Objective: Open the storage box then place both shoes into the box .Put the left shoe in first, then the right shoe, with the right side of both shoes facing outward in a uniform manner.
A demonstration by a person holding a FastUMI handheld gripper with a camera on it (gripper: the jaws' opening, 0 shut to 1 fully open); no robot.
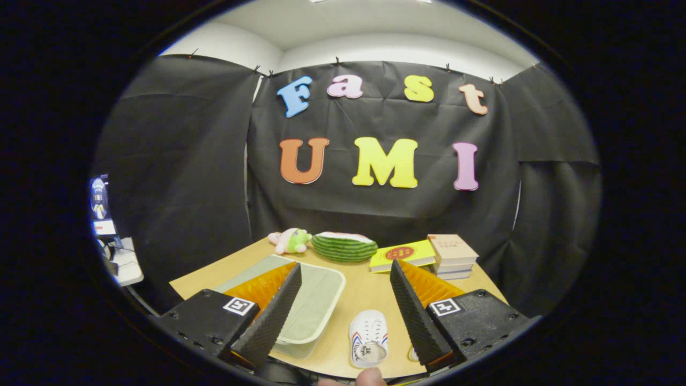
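Observation:
My gripper (pixel 345 267) hangs above the near side of a wooden table (pixel 364 292), open, with nothing between its fingers. A small white shoe (pixel 368 338) with a red and blue stripe lies on the table between the fingers, toe pointing away from me. A sliver of a second white shoe (pixel 412 353) shows beside the right finger, mostly hidden by it. The storage box (pixel 316 303), white-rimmed with a pale green lid lying flat on top, sits left of the shoe, partly behind the left finger (pixel 273 316).
Along the table's far edge lie a pink and green plush toy (pixel 290 240), a watermelon-slice cushion (pixel 344 246), a yellow book (pixel 403 255) and a short stack of books (pixel 453 256). A person's fingertip (pixel 370 377) shows at the near edge. A monitor (pixel 99 205) stands off to the left.

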